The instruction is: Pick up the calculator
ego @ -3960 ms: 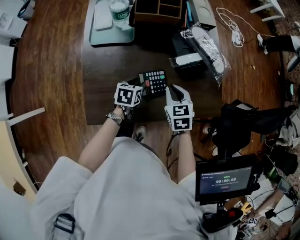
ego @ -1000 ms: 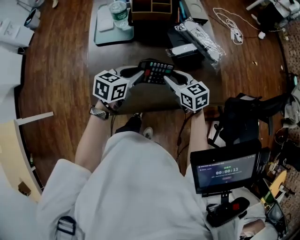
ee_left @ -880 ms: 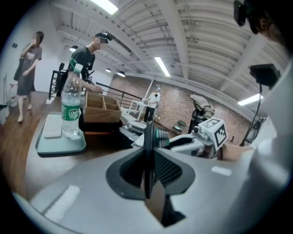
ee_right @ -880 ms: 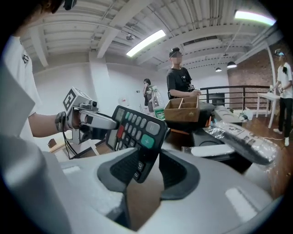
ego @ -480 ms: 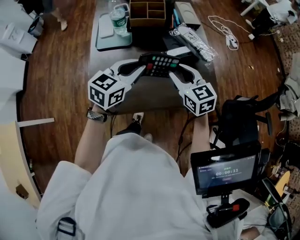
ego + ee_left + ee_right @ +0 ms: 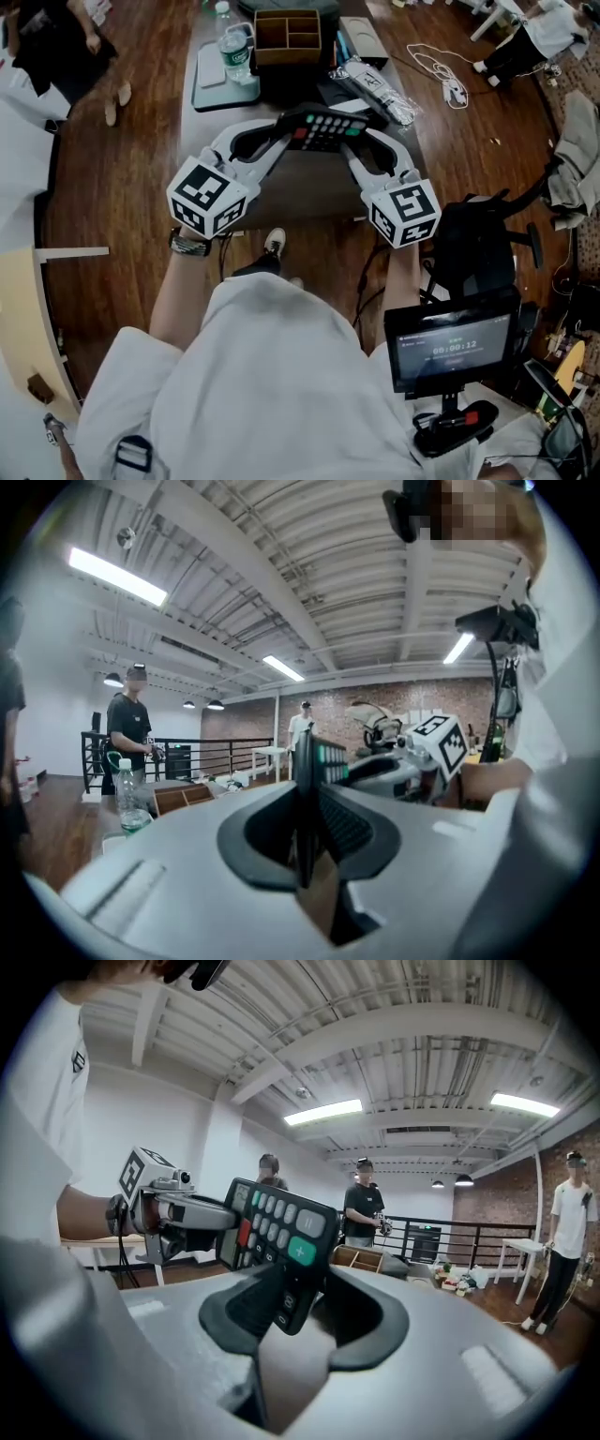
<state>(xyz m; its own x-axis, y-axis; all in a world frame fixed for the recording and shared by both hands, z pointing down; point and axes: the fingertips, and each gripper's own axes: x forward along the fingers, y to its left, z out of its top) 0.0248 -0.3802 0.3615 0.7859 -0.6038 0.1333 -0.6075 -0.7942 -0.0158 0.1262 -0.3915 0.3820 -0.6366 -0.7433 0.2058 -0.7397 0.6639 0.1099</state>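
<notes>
Dark wood flooring ran around a dark desk (image 6: 309,192), whose far edge was crowded with a tray (image 6: 208,89), a water bottle (image 6: 232,52), a wooden box (image 6: 287,36) and a wrapped package (image 6: 375,89). Its near edge was bare. The calculator (image 6: 323,128) was off the surface, held in the air over the middle of the desk between the two claws.

The left claw (image 6: 284,131) pinched the calculator's left end. In the left gripper view the calculator stood edge-on between the pads, a thin dark slab. The right claw (image 6: 362,139) was clamped on the opposite end. In the right gripper view the keypad face tilted toward the camera, and the pads sat on one lower corner, over the bottom keys.

Both grips looked shallow, each taking only a narrow bite of a flat, smooth case. I judged the main risk to be the two hands falling out of step. If they drifted apart, or one wrist rolled more than the other, an end could be levered out of its claw. The corner grip on the right seemed the weaker one, since the keys give and offer little friction. A slip there would probably leave the calculator swinging from the left claw alone, then dropping onto the bare near edge of the desk or past it to the floor. Squeezing harder might only press the keys or make the case skid.
</notes>
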